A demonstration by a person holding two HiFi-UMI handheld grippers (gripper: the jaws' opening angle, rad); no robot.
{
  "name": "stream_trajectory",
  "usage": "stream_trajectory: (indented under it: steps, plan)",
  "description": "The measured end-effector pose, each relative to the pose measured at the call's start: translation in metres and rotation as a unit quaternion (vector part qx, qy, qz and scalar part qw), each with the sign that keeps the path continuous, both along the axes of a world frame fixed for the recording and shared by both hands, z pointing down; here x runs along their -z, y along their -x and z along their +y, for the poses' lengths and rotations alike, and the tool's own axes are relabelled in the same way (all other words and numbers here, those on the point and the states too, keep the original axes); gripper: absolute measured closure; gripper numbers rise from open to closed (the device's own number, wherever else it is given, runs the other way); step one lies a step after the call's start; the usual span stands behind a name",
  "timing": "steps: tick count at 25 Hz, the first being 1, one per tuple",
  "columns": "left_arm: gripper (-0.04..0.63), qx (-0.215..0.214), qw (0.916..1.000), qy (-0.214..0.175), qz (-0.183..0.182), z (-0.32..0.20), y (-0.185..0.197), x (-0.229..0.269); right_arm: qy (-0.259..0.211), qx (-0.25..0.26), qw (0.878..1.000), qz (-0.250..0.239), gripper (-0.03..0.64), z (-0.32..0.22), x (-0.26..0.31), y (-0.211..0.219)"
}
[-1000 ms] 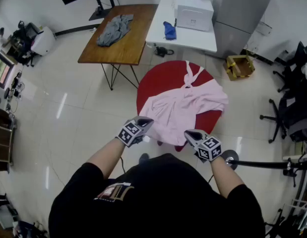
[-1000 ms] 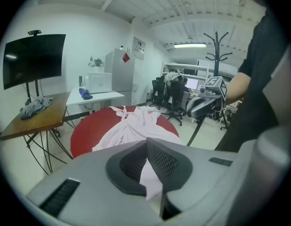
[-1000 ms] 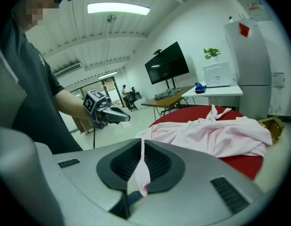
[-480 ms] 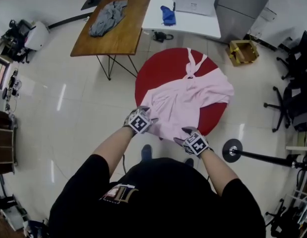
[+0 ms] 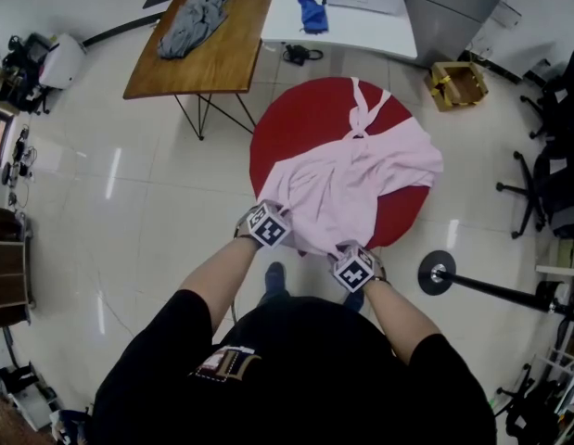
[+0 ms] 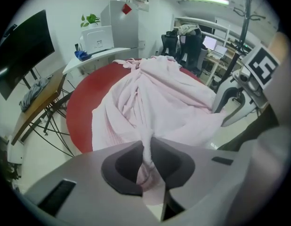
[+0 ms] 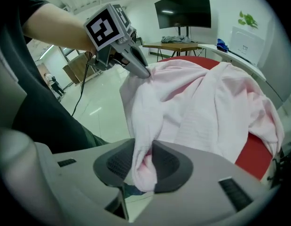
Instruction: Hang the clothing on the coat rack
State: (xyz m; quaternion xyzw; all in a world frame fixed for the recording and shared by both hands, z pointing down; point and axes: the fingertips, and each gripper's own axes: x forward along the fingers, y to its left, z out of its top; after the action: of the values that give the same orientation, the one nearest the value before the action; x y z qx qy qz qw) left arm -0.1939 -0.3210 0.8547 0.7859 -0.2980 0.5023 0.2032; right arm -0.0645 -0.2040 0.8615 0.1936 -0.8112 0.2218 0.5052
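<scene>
A pink garment lies spread on the round red table. At its near left edge, my left gripper has its jaws closing, and a bunched fold of pink cloth is pinched between the pads. The jaws of my right gripper are closing too, at the near hem, and the pads squeeze a wad of the cloth. The two grippers are close together; the left gripper shows in the right gripper view. The coat rack's round base stands on the floor to the right.
A wooden table carrying a grey garment stands behind the red one. Beside it is a white table with a blue item. A cardboard box and office chairs are at the right.
Both grippers moved forward from in front of my body to the garment's near edge and closed on the cloth. The hem is now bunched up between them.
</scene>
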Motion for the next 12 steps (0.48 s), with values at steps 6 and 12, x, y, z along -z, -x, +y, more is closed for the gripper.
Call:
stream_trajectory:
  steps: [6,12]
  plan:
    - [0.558,-0.003,0.9954,-0.044,0.085,0.002,-0.007,0.045,-0.057,-0.028,0.996,-0.065,0.6,-0.01,0.048,-0.011]
    - [0.577,0.01,0.9771,-0.112,0.181,0.012,-0.013,0.147,-0.16,-0.051,0.972,-0.163,0.601,-0.019,0.15,-0.03]
